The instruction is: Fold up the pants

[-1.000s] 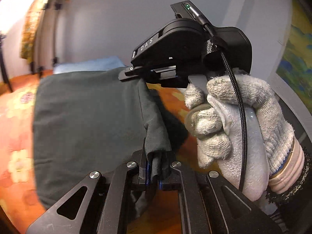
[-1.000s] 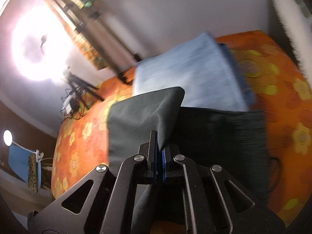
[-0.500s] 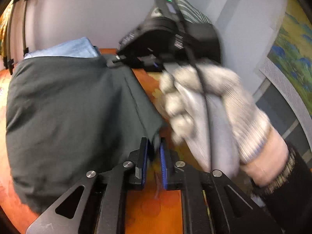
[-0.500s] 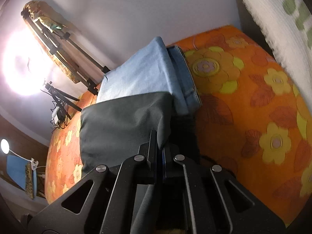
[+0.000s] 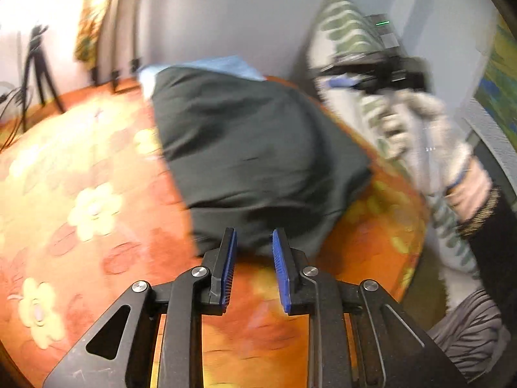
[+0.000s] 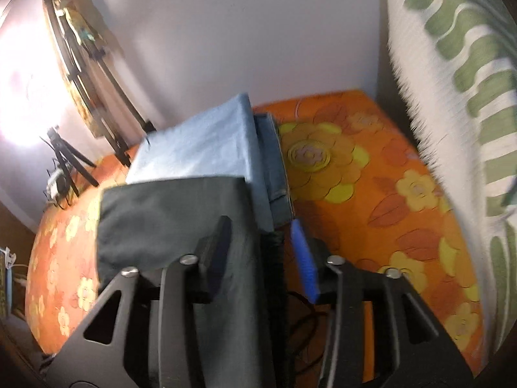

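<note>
Left gripper (image 5: 252,250): fingers apart and opening, nothing between them; their tips stand at the near edge of the pants (image 5: 255,148). Right gripper (image 6: 261,242): fingers apart and opening, the pants' (image 6: 171,216) right edge lying loose between them, not pressed by either pad.

The pants lie folded, dark, on the bed (image 5: 80,168), over an orange flowered cover. Their far edge overlaps a light blue folded garment (image 6: 206,148). Open cover lies to the left of the pants and to the right of them (image 6: 371,187), up to a green-and-white pillow (image 6: 452,80). In the left view the gloved right hand (image 5: 416,135) is blurred beside that pillow. A tripod (image 5: 37,64) stands beyond the bed by the wall. No legible writing.
</note>
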Available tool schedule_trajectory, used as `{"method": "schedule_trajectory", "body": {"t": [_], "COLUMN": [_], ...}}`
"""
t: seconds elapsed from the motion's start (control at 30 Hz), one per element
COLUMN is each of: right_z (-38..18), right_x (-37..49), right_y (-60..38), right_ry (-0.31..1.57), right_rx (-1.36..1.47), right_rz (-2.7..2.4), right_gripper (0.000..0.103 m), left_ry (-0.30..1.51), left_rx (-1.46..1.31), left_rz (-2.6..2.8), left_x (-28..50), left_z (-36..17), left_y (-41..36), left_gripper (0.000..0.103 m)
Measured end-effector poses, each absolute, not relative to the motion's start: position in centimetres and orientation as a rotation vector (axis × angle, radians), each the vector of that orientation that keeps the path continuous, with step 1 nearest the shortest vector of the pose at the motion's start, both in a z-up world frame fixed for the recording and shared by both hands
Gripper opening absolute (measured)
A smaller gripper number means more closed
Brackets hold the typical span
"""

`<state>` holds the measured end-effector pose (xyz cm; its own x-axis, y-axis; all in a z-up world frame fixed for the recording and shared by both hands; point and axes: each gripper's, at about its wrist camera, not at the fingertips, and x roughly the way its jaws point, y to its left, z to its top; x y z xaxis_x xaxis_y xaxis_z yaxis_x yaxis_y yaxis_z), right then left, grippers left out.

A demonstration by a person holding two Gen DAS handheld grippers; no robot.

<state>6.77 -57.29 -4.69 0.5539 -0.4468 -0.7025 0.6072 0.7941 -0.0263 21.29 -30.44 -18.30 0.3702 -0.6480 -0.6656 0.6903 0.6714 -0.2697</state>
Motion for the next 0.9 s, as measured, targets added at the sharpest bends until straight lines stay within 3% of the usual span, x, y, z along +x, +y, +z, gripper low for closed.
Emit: {"method": "schedule_trajectory", "body": {"t": [0.3, 0.4, 0.63, 0.73, 0.9], "right_z": [-2.0, -2.8, -6.7, -8.9, -12.1], "right_x": [10.8, 14.5, 24.2, 27.2, 29.5], "right_y": [-50.2, -48.3, -45.3, -44.9, -45.8], "right_ry": [0.788, 0.831, 1.005, 1.075, 1.148], "right_rx": [0.134, 0.105, -0.015, -0.089, -0.104], "right_rz": [-0.442, -0.366, -0.208, -0.198, -0.192], "right_gripper": [0.056, 0.065, 0.065, 0.065, 0.065], "left_ry": [0.858, 0.871, 0.891, 0.900, 0.922], "left_rx": [0.025, 0.027, -0.019, -0.038, -0.059], "left_rz": [-0.881, -0.903, -0.923, -0.920, -0.925], "left_x": [23.6, 23.7, 23.8, 24.1, 24.5], "left_z": [-20.7, -21.0, -21.1, -21.3, -21.8], "left_y": [-29.9, -30.4, -29.8, -29.3, -29.4], "left_gripper": [0.025, 0.025, 0.025, 0.033, 0.034]}}
